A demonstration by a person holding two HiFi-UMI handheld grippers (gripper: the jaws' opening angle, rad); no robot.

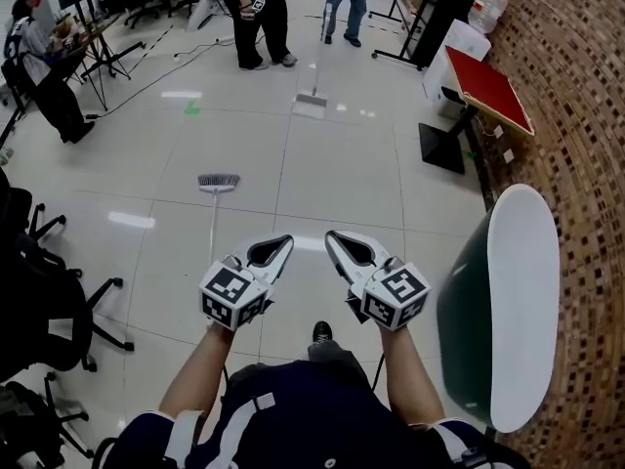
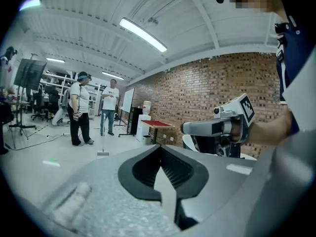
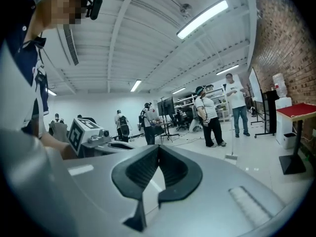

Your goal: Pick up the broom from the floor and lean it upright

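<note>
A broom (image 1: 213, 225) lies flat on the pale tiled floor, its grey bristle head (image 1: 218, 182) at the far end and its thin handle running back toward me. My left gripper (image 1: 286, 239) hovers just right of the handle's near end, well above the floor, shut with nothing in it. My right gripper (image 1: 330, 234) is level beside it, also shut and empty. In the left gripper view the jaw tips (image 2: 159, 147) meet, and the right gripper (image 2: 222, 126) shows alongside. The right gripper view shows its own tips (image 3: 158, 147) touching.
A second broom (image 1: 312, 101) stands upright farther off near two standing people (image 1: 262, 13). A white round tabletop (image 1: 522, 301) is close at my right, with a red table (image 1: 488, 86) and brick wall (image 1: 586, 115) behind it. Office chairs (image 1: 39, 301) crowd the left.
</note>
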